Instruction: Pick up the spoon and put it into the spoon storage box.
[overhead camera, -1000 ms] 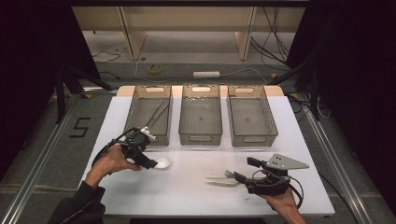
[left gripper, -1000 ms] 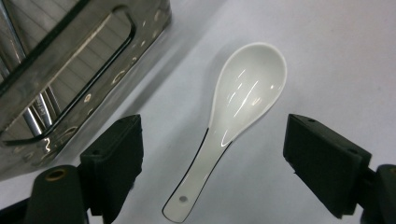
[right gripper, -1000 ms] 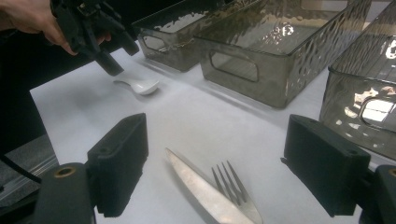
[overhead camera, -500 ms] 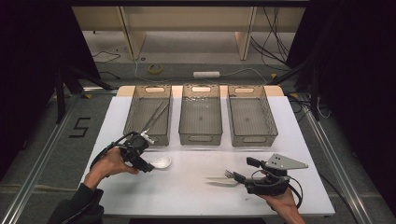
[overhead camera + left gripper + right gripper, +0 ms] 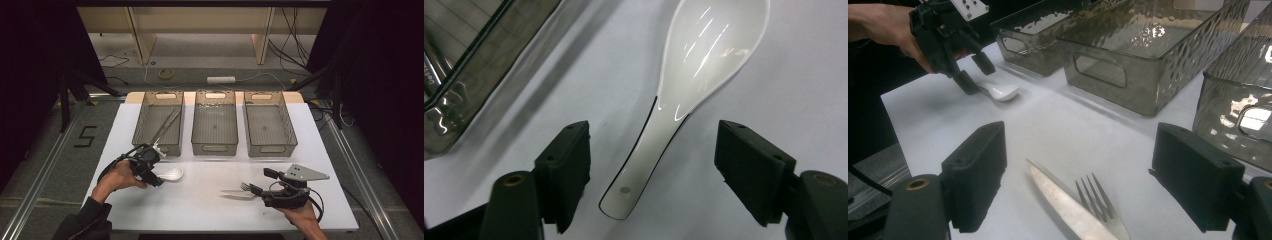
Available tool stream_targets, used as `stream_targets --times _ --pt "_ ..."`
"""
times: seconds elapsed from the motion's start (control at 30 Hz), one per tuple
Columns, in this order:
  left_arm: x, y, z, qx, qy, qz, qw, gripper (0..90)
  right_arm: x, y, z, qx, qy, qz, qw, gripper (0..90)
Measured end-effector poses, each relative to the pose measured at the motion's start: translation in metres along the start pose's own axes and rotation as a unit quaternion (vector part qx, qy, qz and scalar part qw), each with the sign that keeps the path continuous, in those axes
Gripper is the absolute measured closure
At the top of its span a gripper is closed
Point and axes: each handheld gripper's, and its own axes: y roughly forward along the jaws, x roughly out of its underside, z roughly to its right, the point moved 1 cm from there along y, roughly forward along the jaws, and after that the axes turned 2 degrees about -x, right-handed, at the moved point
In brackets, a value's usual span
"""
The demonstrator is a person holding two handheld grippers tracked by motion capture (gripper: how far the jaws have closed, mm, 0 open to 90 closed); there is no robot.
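High view: left gripper (image 5: 156, 176) sits at the handle of the glossy white ceramic soup spoon (image 5: 170, 174), on the white counter (image 5: 200, 210) just in front of the left ribbed grey plastic bin (image 5: 141, 131). Right gripper (image 5: 256, 190) sits at the steel table knife (image 5: 235, 193) and steel fork (image 5: 244, 186).

Step, as I read it: pre-grasp on both sides. Next move likely calls for lowering and closing the left jaws squarely on the handle.

Left gripper view adds: jaws wide open, straddling the spoon handle (image 5: 639, 165), not touching it. Right gripper view adds: jaws wide open, holding nothing; knife blade (image 5: 1068, 205) overlaps the fork (image 5: 1100, 202) between them.
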Motion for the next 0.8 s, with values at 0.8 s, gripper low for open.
stream_targets --times 0.8 --pt "0.0012 0.0080 0.0036 0.002 0.036 -0.007 0.9993 60.7 -0.0029 0.0031 -0.0066 0.002 -0.012 -0.006 0.9999 23.1"
